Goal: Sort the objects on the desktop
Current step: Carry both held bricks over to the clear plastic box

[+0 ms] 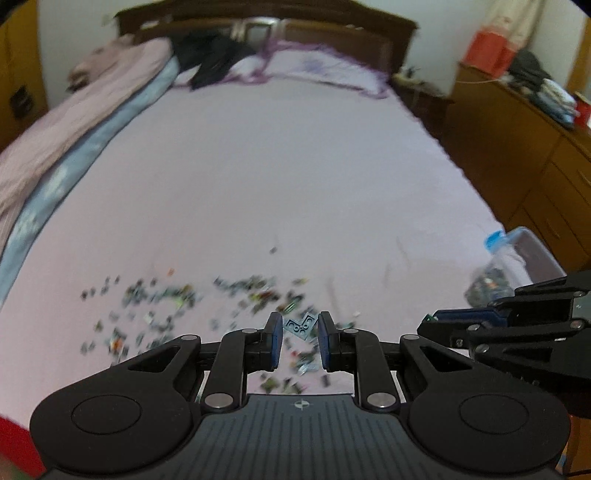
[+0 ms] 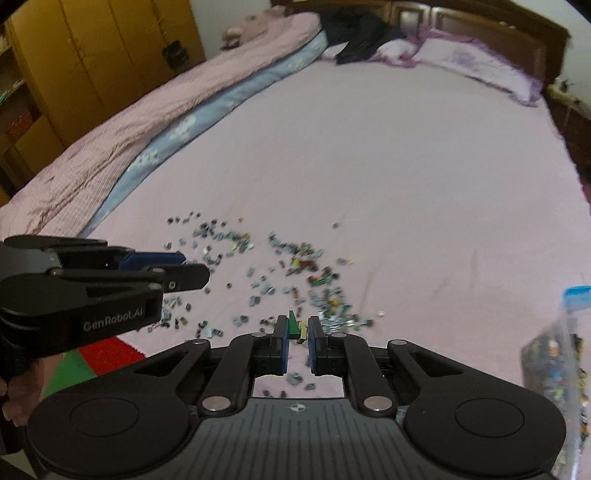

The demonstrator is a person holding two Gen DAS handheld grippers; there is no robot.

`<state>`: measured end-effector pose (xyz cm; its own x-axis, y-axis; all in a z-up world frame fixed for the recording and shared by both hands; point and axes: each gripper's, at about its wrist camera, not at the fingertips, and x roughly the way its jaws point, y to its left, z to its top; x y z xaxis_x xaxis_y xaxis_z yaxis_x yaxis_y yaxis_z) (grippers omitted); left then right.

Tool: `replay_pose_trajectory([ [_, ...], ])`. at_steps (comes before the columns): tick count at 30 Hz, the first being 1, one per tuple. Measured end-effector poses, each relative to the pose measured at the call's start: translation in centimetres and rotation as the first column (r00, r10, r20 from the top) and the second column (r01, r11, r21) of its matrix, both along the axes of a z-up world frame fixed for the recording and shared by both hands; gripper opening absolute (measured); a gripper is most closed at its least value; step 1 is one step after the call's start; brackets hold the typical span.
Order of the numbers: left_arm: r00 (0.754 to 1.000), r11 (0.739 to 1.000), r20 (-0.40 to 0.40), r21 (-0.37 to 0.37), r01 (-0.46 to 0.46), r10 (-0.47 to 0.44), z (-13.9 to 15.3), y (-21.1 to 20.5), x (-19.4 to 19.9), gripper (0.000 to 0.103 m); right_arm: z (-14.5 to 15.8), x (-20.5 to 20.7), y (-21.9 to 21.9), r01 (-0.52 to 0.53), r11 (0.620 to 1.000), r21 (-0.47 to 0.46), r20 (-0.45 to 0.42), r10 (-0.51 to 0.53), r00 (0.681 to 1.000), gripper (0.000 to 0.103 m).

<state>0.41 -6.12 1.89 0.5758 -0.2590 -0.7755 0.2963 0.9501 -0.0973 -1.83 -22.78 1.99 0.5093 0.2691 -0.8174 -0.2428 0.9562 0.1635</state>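
Both held level above the bed (image 1: 295,166), left gripper (image 1: 300,326) jaws clasp a grey-blue plate (image 1: 301,325), right gripper (image 2: 297,328) jaws pinch green brick (image 2: 293,325).

- Left wrist view: low over the pink-sheeted bed (image 1: 295,166), facing the dark wooden headboard (image 1: 266,26).
- Right wrist view: similarly low, angled leftward.
- Shared: scattered small multicoloured plastic bricks (image 1: 177,295) (image 2: 295,266).

Open bedsheet (image 2: 369,166) beyond, seemingly, scattered bricks (image 2: 295,266).
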Motion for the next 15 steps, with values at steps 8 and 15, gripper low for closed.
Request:
replay_pose_trajectory([
  [8, 0.991, 0.989, 0.041, 0.078, 0.126, -0.130, 2.4, -6.5, -0.6, 0.022, 2.1, -3.1, -5.3, 0.109, 0.994, 0.026, 0.058, -0.111, 0.992, 0.011],
  [15, 0.971, 0.969, 0.057, 0.097, 0.225, -0.232, 3.4, -13.0, -1.8, 0.022, 3.2, -5.8, -11.0, 0.216, 0.976, 0.035, 0.098, -0.218, 0.971, 0.011],
])
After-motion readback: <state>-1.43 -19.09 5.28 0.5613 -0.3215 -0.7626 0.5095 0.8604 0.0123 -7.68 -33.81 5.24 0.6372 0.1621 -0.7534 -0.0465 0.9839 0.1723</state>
